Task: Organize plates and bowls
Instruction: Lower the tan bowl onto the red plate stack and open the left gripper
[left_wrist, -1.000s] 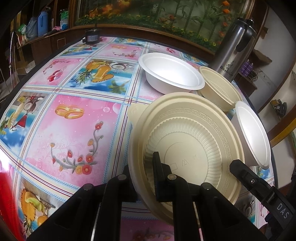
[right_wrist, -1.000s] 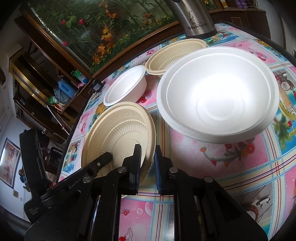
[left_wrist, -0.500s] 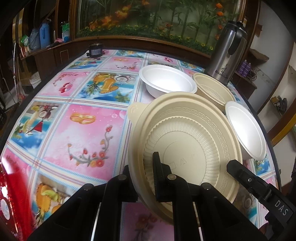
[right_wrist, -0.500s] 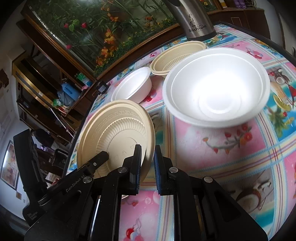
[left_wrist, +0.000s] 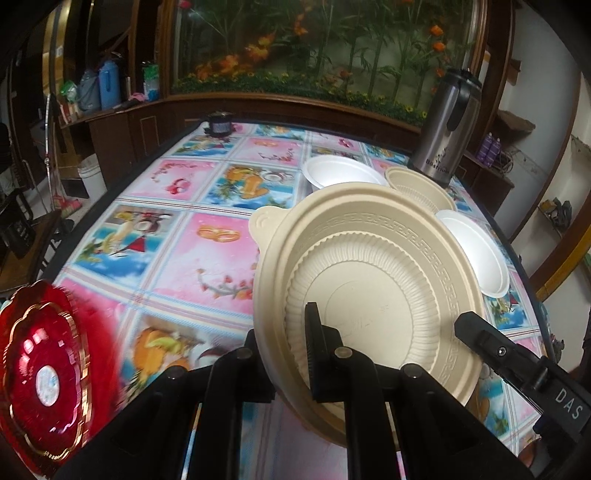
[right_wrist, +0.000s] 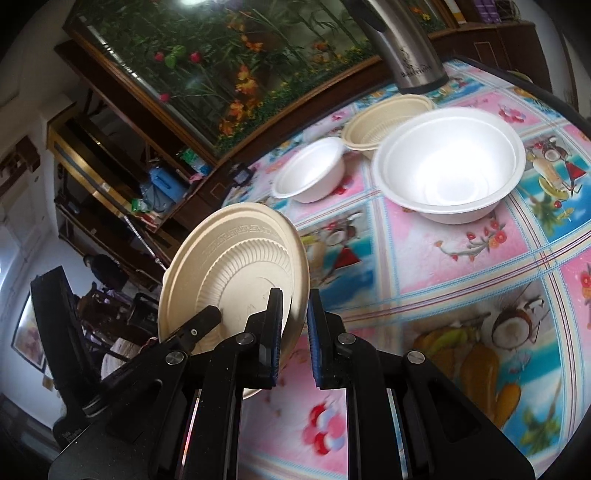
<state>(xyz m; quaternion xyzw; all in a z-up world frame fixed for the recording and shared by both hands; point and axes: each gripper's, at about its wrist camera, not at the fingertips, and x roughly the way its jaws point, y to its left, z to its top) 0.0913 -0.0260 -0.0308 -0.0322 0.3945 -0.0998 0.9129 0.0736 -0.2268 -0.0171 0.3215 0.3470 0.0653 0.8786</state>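
The beige plate (left_wrist: 369, 291) is held tilted on edge above the counter (left_wrist: 192, 236), its ribbed underside facing the left camera. The left gripper (left_wrist: 286, 354) has its jaws closed on the plate's near rim, one finger behind the plate and one on its face. The right gripper (right_wrist: 295, 325) shows its jaws drawn narrow, and the plate's edge lies between them from the left; whether the pads actually press on it cannot be told. Farther back on the flowered cloth stand a large white bowl (right_wrist: 448, 166), a small white bowl (right_wrist: 310, 173) and a beige bowl (right_wrist: 384, 122), close together, with a steel flask (left_wrist: 445, 129) behind them. A red dish (left_wrist: 44, 365) lies at the near left edge, blurred.
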